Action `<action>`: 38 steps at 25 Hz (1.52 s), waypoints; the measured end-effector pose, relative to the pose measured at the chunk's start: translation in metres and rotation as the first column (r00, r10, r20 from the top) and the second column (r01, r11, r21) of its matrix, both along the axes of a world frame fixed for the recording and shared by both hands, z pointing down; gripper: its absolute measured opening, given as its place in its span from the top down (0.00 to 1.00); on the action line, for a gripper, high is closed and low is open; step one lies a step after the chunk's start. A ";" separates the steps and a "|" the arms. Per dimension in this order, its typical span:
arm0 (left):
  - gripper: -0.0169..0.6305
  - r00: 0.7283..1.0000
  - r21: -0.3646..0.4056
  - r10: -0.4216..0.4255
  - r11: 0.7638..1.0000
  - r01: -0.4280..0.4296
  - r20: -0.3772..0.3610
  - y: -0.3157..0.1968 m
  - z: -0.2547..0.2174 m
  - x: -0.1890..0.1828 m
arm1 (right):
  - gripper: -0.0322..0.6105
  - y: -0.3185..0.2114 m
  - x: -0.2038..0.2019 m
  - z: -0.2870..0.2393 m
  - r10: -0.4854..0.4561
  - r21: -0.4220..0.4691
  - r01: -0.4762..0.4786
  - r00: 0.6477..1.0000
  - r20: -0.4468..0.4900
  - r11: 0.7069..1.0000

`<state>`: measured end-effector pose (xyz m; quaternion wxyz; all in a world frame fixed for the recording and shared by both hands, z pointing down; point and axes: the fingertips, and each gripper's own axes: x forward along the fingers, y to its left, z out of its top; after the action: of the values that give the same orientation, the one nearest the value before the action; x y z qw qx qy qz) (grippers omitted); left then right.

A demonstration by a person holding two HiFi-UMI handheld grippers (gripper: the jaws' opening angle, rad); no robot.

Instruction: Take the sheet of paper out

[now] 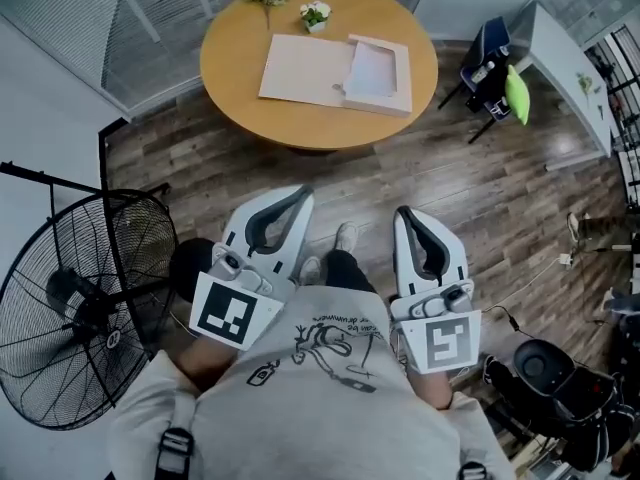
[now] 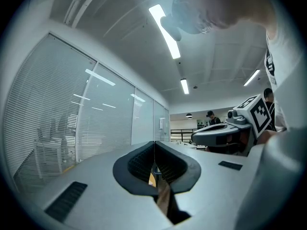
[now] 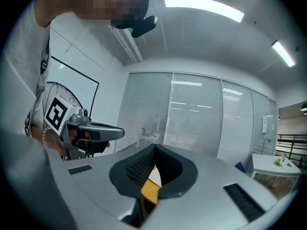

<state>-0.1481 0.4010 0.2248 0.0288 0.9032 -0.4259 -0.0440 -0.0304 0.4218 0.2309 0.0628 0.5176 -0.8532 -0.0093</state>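
Note:
On the round wooden table at the top of the head view lies an open flat cardboard box. A white sheet of paper rests in its right half. Both grippers are held close to the person's body, well short of the table. The left gripper is shut with nothing in it; its dark pads meet at the tip. The right gripper is likewise shut and empty, pads together. Through the gap below its tips a bit of the table and the white sheet show.
A standing fan is close on the left. Two small flower pots sit at the table's far edge. A chair with a green item and a white desk stand at the right. Black gear lies at lower right.

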 end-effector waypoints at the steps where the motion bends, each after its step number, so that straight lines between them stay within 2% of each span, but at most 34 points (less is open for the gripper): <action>1: 0.94 1.000 0.000 0.001 1.000 -0.001 0.001 -0.002 0.000 -0.001 | 0.94 -0.001 -0.001 0.001 0.000 -0.001 0.000 1.000 0.000 1.000; 15: 0.94 1.000 0.000 -0.014 1.000 0.014 0.000 -0.019 0.008 -0.007 | 0.94 -0.022 -0.020 0.008 0.002 -0.009 -0.002 1.000 0.001 1.000; 26: 0.94 1.000 -0.011 -0.021 1.000 0.022 0.010 -0.048 0.011 0.007 | 0.94 -0.052 -0.004 0.014 -0.003 -0.025 0.003 1.000 0.007 1.000; 38: 0.94 1.000 -0.014 -0.019 1.000 0.019 0.016 -0.103 0.014 0.033 | 0.94 -0.106 0.022 0.016 -0.002 -0.027 0.002 1.000 0.015 1.000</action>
<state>-0.1154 0.2977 0.2385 0.0313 0.8992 -0.4350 -0.0344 -0.0084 0.3155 0.2469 0.0631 0.5160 -0.8542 0.0060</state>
